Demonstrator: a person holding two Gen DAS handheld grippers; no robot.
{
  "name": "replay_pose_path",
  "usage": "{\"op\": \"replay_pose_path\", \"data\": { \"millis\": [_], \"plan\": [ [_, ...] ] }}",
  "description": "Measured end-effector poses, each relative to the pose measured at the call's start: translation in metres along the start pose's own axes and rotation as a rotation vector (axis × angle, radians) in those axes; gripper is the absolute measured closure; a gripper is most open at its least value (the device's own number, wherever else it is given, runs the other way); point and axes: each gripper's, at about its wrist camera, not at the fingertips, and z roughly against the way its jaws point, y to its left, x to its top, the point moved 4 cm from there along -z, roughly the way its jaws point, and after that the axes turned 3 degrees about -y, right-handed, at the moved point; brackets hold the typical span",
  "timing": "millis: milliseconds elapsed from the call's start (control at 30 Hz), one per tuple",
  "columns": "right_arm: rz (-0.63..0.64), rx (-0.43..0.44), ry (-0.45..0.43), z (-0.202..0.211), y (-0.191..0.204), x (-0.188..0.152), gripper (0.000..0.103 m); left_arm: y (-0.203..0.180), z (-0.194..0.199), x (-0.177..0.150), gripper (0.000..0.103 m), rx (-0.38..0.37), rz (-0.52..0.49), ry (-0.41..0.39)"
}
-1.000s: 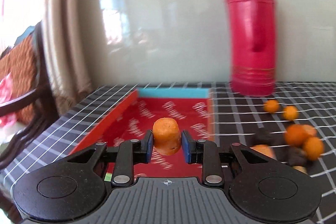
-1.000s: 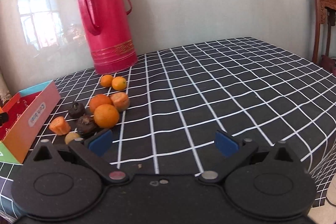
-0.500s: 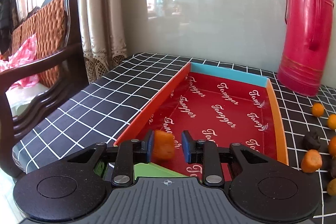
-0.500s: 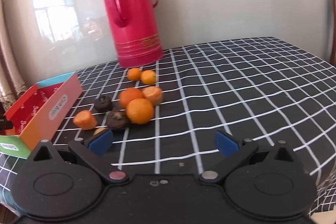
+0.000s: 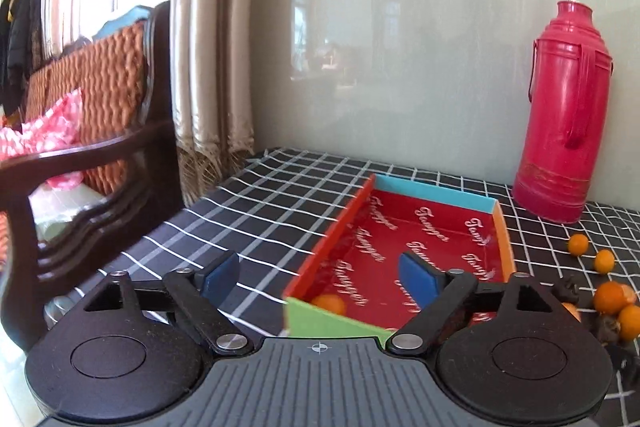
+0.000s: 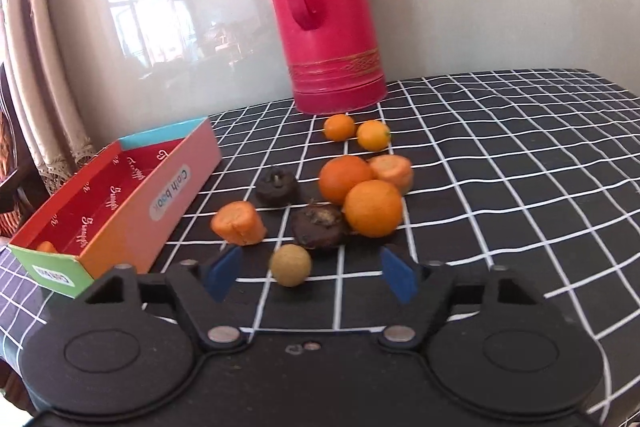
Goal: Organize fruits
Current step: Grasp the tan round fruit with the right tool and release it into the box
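The red-lined box (image 5: 496,215) (image 6: 132,203) lies on the checked tablecloth, and an orange piece (image 5: 330,305) (image 6: 48,247) rests in its near corner. My left gripper (image 5: 320,273) hangs over that near end with its jaws opening and nothing between them. Loose fruit lies right of the box: two oranges (image 6: 372,207), a carrot chunk (image 6: 238,223), two dark fruits (image 6: 318,229) and two kumquats (image 6: 340,127). My right gripper (image 6: 310,273) is closing around a small tan round fruit (image 6: 291,264); the pads stand clear of it.
A tall red thermos (image 5: 560,107) (image 6: 328,7) stands at the back against the wall. A dark wooden chair (image 5: 100,155) with an orange cushion and a curtain sit left of the table edge. The checked cloth (image 6: 500,147) stretches to the right.
The left gripper carried the orange piece over the box, opened, and the piece now lies in the box's near corner. The right gripper moved toward the fruit pile and narrowed around the tan fruit.
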Motion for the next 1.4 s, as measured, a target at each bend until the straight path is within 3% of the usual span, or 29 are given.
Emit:
{"op": "replay_pose_path", "data": {
  "millis": [33,100,167,267,367,467,600,800,1000,1267,1400],
  "plan": [
    [0.003,-0.005,0.002,-0.002,0.001,0.0,0.045,0.005,0.003,-0.001,0.013,0.011,-0.005,-0.014],
    [-0.006,0.008,0.012,-0.007,0.002,-0.001,0.061,0.016,0.004,-0.006,0.012,0.04,0.004,-0.03],
    [-0.012,0.024,0.02,-0.01,0.002,-0.002,0.069,0.025,-0.002,-0.011,0.011,0.057,0.044,0.004],
    [0.009,0.009,0.024,-0.014,0.006,-0.004,0.07,0.034,-0.01,-0.018,0.011,0.051,0.098,0.054],
    [0.041,-0.012,0.021,-0.017,0.011,-0.005,0.071,0.038,-0.011,-0.02,0.011,0.063,0.101,0.044],
    [0.053,-0.014,0.015,-0.016,0.013,-0.006,0.087,0.039,-0.01,-0.022,0.011,0.066,0.1,0.045],
    [0.044,0.018,-0.001,-0.011,0.018,-0.005,0.087,0.045,-0.011,-0.024,0.01,0.076,0.128,0.057],
    [0.033,0.217,-0.114,0.013,0.046,0.018,0.087,0.062,-0.017,-0.027,0.008,0.117,0.193,0.086],
    [0.112,0.366,-0.107,0.003,0.095,0.031,0.087,0.07,-0.016,-0.03,0.007,0.135,0.203,0.083],
    [0.233,0.386,-0.063,-0.008,0.129,0.012,0.085,0.078,-0.016,-0.032,0.007,0.159,0.191,0.086],
    [0.243,0.404,-0.076,-0.002,0.13,0.01,0.077,0.081,-0.017,-0.032,0.006,0.169,0.196,0.087]
  ]
}}
